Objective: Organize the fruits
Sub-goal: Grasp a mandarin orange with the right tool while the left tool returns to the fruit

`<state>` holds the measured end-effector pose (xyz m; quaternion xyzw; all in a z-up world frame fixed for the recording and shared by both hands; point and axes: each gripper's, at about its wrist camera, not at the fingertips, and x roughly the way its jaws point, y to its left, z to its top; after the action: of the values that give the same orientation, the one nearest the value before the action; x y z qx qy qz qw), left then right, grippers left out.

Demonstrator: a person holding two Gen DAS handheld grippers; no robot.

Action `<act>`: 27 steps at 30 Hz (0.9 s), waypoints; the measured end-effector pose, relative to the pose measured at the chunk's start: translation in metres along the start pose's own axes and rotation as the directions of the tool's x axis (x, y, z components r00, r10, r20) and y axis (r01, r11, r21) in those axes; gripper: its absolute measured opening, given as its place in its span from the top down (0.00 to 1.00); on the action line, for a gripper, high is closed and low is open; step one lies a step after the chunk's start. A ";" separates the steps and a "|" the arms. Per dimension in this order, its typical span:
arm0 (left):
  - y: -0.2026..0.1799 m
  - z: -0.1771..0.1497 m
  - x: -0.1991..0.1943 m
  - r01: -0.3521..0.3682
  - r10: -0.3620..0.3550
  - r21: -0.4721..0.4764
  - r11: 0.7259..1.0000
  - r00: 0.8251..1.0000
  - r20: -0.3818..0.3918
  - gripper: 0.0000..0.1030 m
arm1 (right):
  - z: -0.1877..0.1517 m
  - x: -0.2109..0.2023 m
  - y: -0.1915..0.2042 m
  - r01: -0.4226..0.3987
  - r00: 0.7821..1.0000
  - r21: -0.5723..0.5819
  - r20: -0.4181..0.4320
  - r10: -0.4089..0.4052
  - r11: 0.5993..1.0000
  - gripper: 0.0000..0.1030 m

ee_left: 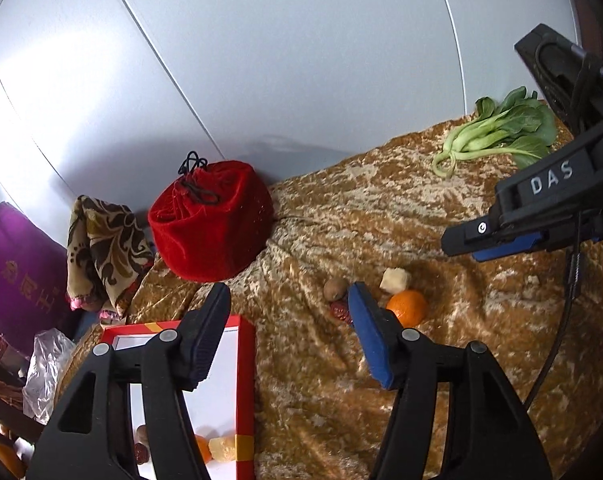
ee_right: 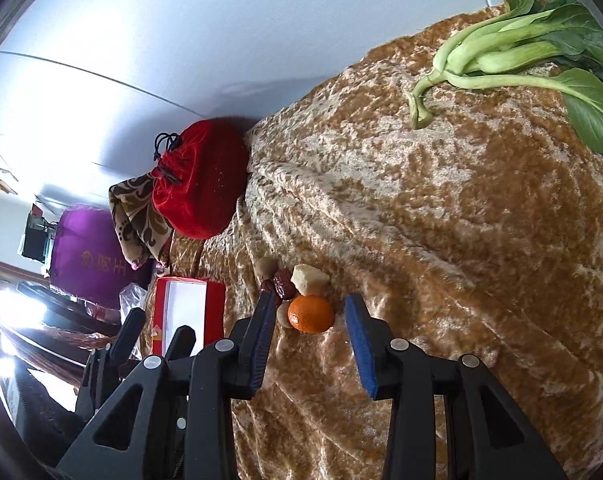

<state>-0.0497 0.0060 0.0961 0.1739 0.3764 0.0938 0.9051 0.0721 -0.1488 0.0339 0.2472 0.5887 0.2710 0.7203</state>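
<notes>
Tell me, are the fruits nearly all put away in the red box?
About halfway, it seems. Done: a few pieces, including an orange one and a dark red one, already lie in the red box. In hand: nothing; the left hand-held gripper and right hand-held gripper are both open and empty. Left: the orange, the pale chunk and small brown and red fruits on the cloth.

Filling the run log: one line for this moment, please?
left gripper: open, empty, over red box | right gripper: open, empty, before orange | loose fruit pile on cloth
</notes>
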 end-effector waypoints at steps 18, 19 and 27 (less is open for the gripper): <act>0.049 -0.033 0.054 -0.154 0.155 0.025 0.988 0.954 -0.257 0.30 | -0.009 0.047 0.009 0.047 0.994 -0.030 -0.098 -0.050 0.998 0.62; 0.049 -0.033 0.053 -0.135 0.134 0.016 0.991 0.958 -0.255 0.30 | -0.010 0.052 0.011 0.057 0.993 -0.037 -0.100 -0.061 0.998 0.61; 0.038 -0.029 0.057 0.018 -0.017 0.000 1.000 0.965 -0.261 0.30 | -0.014 0.076 0.017 0.111 0.989 -0.033 -0.092 -0.113 0.993 0.55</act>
<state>-0.0320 0.0656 0.0546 0.1577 0.4938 0.1075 0.8484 0.0684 -0.0837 -0.0117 0.1906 0.6310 0.2496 0.7094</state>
